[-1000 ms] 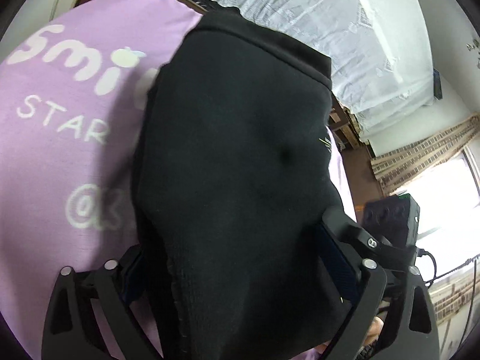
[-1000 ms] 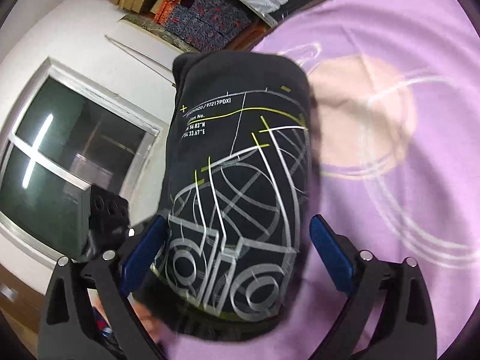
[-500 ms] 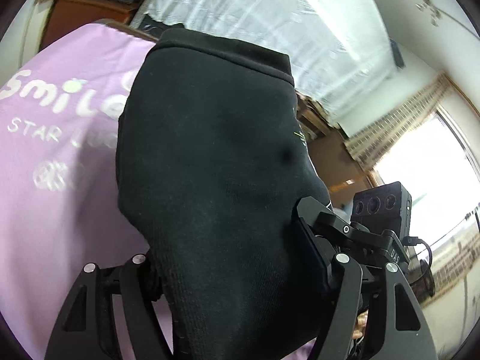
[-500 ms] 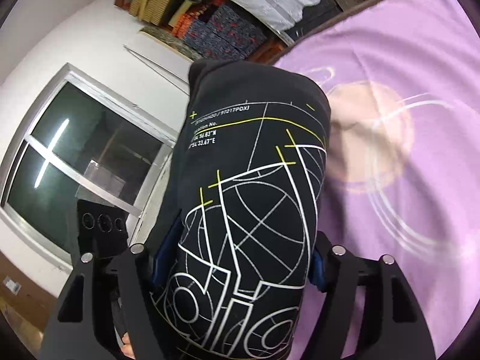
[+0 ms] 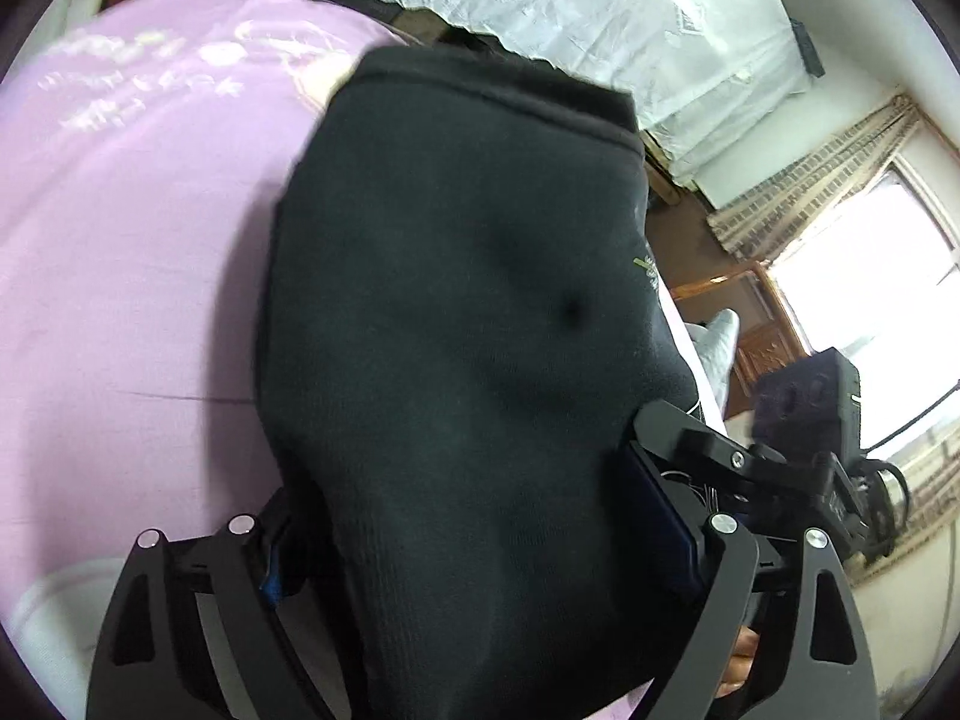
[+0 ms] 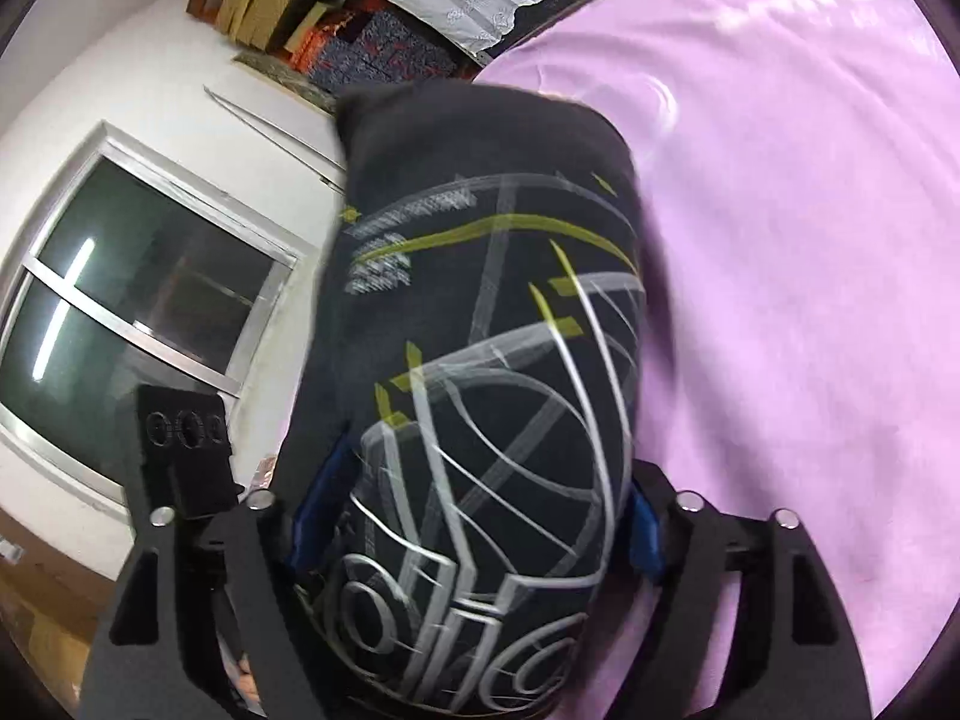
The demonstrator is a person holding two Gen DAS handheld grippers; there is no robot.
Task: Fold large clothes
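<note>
A folded black garment (image 5: pixel 468 330) fills the left wrist view, held above the purple printed bed sheet (image 5: pixel 120 240). It sits between the fingers of my left gripper (image 5: pixel 468 480), whose jaws are opening while the right pad still touches the cloth. The right wrist view shows the same garment's (image 6: pixel 498 360) white and yellow line print. My right gripper (image 6: pixel 480 492) has both blue pads against the bundle's sides, and its jaws are opening too. The purple sheet (image 6: pixel 810 240) lies to the right of it.
A white lace curtain (image 5: pixel 570 12) hangs behind the bed, with a bright window (image 5: pixel 870 270) and wooden furniture (image 5: pixel 762 330) at right. A dark window (image 6: pixel 138 300) and stacked boxes (image 6: pixel 372 48) stand on the right gripper's left side. The other gripper's black block (image 5: pixel 804 402) is close by.
Both grippers have carried the black garment sideways over the sheet; the lettering has slid away. The jaws squeezed the bundle half a second ago and now stand wider.
</note>
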